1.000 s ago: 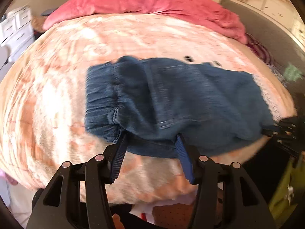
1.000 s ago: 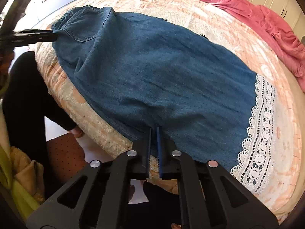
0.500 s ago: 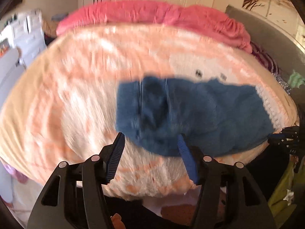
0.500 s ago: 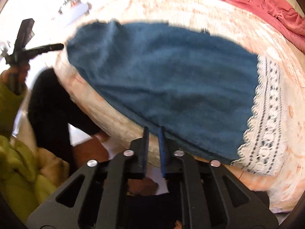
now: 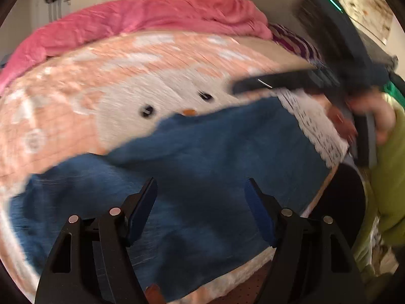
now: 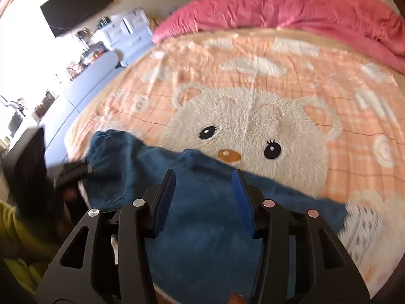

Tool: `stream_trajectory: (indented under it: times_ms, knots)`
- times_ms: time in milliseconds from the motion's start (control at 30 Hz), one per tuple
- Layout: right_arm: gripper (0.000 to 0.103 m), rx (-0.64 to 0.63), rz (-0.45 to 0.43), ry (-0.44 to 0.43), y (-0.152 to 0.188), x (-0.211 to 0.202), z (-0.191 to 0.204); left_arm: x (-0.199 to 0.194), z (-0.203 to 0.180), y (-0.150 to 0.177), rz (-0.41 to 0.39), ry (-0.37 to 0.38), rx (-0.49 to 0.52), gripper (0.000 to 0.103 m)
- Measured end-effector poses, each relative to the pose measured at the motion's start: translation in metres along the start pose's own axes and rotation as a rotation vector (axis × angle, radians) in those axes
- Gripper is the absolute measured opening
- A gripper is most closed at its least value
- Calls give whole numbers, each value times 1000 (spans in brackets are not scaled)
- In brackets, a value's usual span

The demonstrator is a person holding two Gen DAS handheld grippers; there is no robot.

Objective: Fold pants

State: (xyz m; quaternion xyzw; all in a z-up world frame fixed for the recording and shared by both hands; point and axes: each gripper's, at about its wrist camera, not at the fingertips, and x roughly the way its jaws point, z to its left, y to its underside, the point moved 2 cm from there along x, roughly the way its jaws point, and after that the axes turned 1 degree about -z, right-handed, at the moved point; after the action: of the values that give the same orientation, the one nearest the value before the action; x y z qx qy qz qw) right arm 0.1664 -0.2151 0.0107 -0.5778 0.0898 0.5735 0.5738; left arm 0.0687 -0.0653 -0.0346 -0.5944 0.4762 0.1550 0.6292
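Pants (image 5: 207,177): blue denim, one pair, lying flat across the near part of the bed (image 6: 291,58), with the white lace hem (image 5: 319,131) toward the right in the left wrist view and at the lower right edge in the right wrist view; the waist end is bunched at the left in the right wrist view. Blanket (image 6: 253,116): peach plaid with a white bear face, spread over the bed; the pants cover the lower part of the bear, just under its orange nose. Pink quilt (image 6: 291,12): heaped along the far side of the bed. Left claw (image 5: 201,195): jaws wide apart and just opened further, blue pads poised over the denim, nothing pressed between them. Right claw (image 6: 203,185): jaws apart, having just opened from a closed state, held over the middle of the pants with no cloth caught between the pads. In the left wrist view the right claw shows as a dark blur near the lace hem, gripped by a hand (image 5: 379,116) in a green sleeve (image 5: 389,177). Dark screen (image 6: 76,2): on the far wall, left.
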Motion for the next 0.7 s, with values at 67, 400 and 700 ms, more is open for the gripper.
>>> stream_trajectory:
  times_ms: [67,400,700]
  knots:
    - [40,-18,35,12,-4,18,0,20,-1,18,83,31,0,68]
    - [47,-89,186,-54,-25,89,13,23,-4,44,104,45,71,69]
    - [2,-30,81,-22,-33,101,13,20,-4,51,89,41,66,69]
